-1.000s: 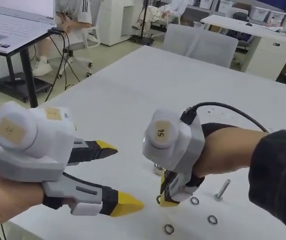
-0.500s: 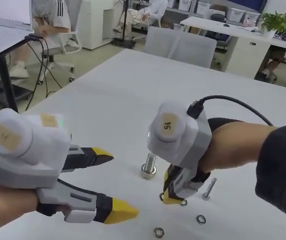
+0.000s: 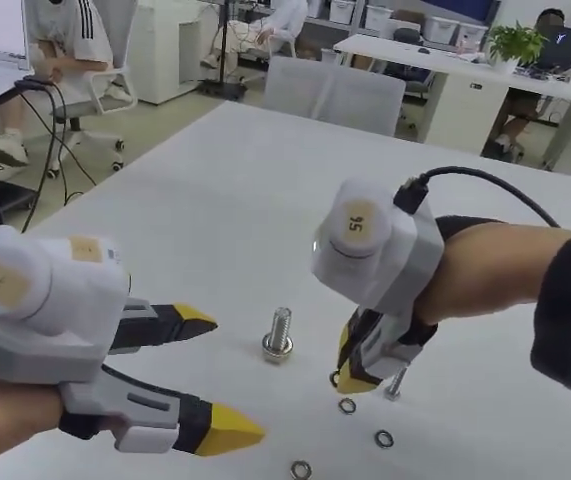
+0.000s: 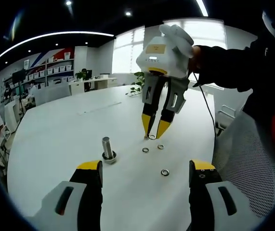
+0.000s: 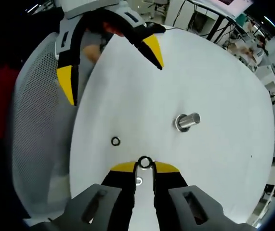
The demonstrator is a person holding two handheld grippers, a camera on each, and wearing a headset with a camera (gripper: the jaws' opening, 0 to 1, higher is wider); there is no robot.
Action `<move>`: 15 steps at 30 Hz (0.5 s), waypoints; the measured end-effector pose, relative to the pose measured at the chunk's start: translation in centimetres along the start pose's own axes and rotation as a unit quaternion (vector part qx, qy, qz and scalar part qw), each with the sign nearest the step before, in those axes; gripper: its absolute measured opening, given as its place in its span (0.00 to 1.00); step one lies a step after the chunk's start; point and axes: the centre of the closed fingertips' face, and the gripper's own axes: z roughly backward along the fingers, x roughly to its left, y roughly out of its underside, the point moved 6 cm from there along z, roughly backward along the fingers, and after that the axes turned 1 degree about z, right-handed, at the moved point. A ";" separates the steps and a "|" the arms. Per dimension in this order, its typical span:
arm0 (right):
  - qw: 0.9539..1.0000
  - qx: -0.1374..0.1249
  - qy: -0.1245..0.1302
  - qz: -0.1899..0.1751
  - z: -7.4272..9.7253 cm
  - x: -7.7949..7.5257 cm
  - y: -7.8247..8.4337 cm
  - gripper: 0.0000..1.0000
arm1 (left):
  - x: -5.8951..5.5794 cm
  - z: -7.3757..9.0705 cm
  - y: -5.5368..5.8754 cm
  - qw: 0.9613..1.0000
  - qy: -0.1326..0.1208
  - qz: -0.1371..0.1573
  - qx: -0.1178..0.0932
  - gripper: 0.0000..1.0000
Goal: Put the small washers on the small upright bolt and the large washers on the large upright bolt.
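Got one washer (image 5: pixel 145 162) pinched in the tips of the right gripper (image 3: pixel 350 381), jaws almost shut on it, right next to the small bolt (image 3: pixel 395 383). Three more washers (image 3: pixel 384 438) lying loose on the table (image 3: pixel 265 200) close by, big bolt (image 3: pixel 278 335) upright a bit off. Left gripper (image 3: pixel 220 377) gaping wide, holding nothing.
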 end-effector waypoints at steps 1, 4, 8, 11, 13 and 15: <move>1.000 0.000 0.001 -0.001 0.1 0.0 0.1 0.14 | 0.0 -0.1 -0.1 1.000 0.002 -0.001 0.000 0.73; 1.000 0.000 0.004 -0.007 0.5 -0.2 0.6 0.14 | 0.0 -0.4 -0.1 1.000 0.006 -0.003 0.003 0.73; 1.000 -0.002 0.007 -0.013 0.9 -0.5 0.9 0.14 | 0.1 -0.6 -0.2 1.000 0.009 -0.005 0.005 0.73; 1.000 -0.003 0.008 -0.019 1.3 -0.8 1.2 0.14 | 0.1 -0.9 -0.2 1.000 0.011 -0.008 0.008 0.73; 1.000 -0.003 0.010 -0.020 1.5 -0.9 1.4 0.14 | 0.0 -1.1 -0.1 1.000 0.015 -0.011 0.012 0.73; 1.000 -0.004 0.011 -0.024 1.8 -1.2 1.6 0.14 | 0.0 -1.3 -0.1 1.000 0.019 -0.015 0.017 0.73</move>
